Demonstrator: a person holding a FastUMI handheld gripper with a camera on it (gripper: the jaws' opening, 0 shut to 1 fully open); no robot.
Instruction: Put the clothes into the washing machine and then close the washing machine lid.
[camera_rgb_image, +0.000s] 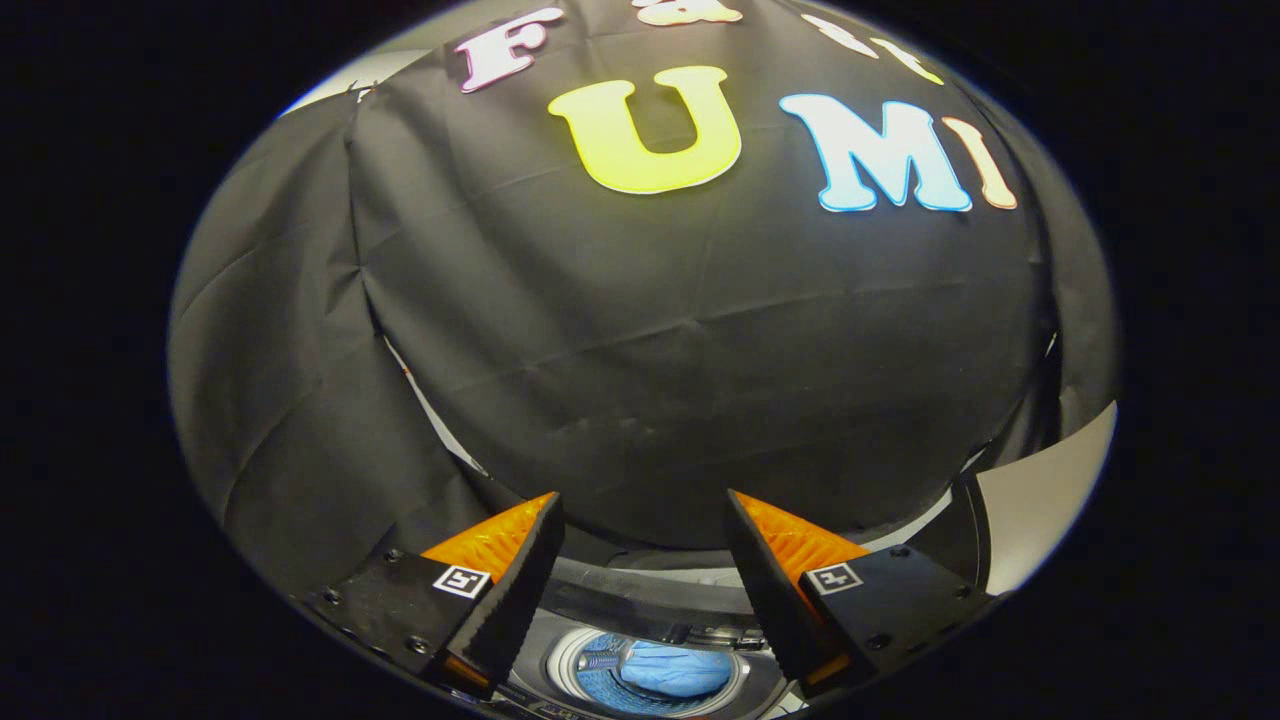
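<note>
The washing machine (640, 590) is cut off low down, half hidden behind the gripper (643, 520); its fingers stand wide apart, holding nothing; between them the drum holds the blue clothes (678, 670); black cloth wall (650, 350) beyond.

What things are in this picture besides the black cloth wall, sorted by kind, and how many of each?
Washing machine, seen from above with its lid open: 1
Blue clothes, lying in its drum: 1
Gripper, open, fingers spread above the drum, holding nothing: 1
Total: 3
</note>
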